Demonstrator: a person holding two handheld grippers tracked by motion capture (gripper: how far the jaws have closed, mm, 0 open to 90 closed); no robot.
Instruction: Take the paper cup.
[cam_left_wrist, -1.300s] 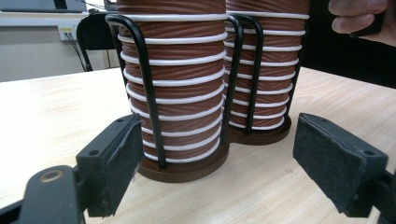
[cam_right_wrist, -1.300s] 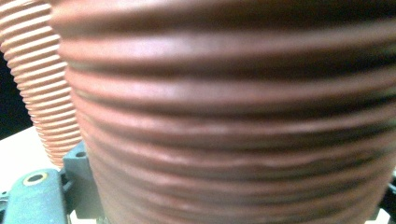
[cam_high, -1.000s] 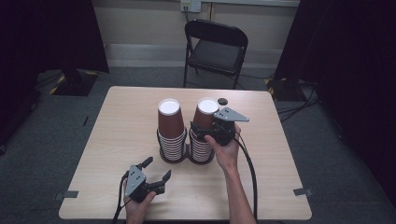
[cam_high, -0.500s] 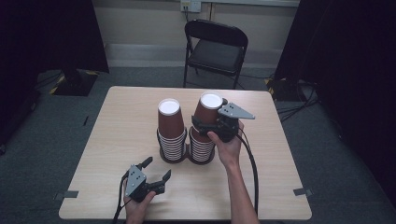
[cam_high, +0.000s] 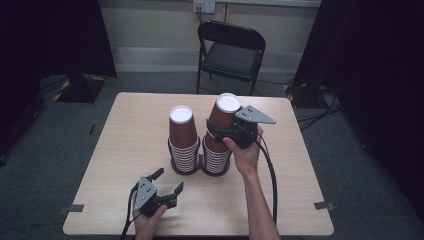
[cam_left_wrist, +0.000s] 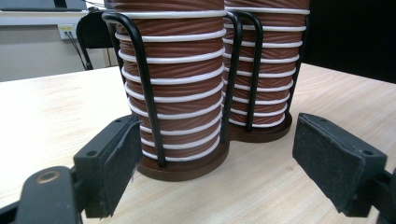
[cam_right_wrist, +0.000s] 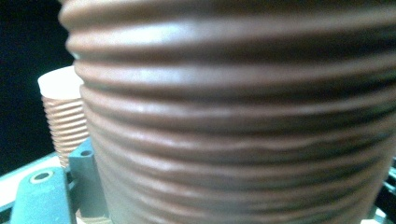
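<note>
Pinching the top cup (cam_high: 226, 114) of the right stack (cam_high: 217, 156), your right gripper (cam_high: 216, 131) had its fingers pressed against the ribbed brown wall, and they had just been closing further with the cup between them. That cup sat tilted and lifted partly clear of the ones nested below, toward one o'clock of the desk's (cam_high: 125, 130) centre, which reads as a pull meant to free a single cup without dragging the rest along. In the right gripper view the wall (cam_right_wrist: 233, 116) showed close ridges with a dull sheen, likely paper. Your left gripper (cam_high: 166, 187) rested low at seven o'clock, its fingers (cam_left_wrist: 116, 163) spread wide and holding nothing, aimed at the holders as if ready to steady them. Each stack stood upside down inside a black wire holder (cam_left_wrist: 140, 84) on a round dark base, white rims (cam_left_wrist: 173, 79) ringing the brown. The left stack (cam_high: 183, 142) stood just beside the right one, their bases touching. Pale wood grain covered the desk.
</note>
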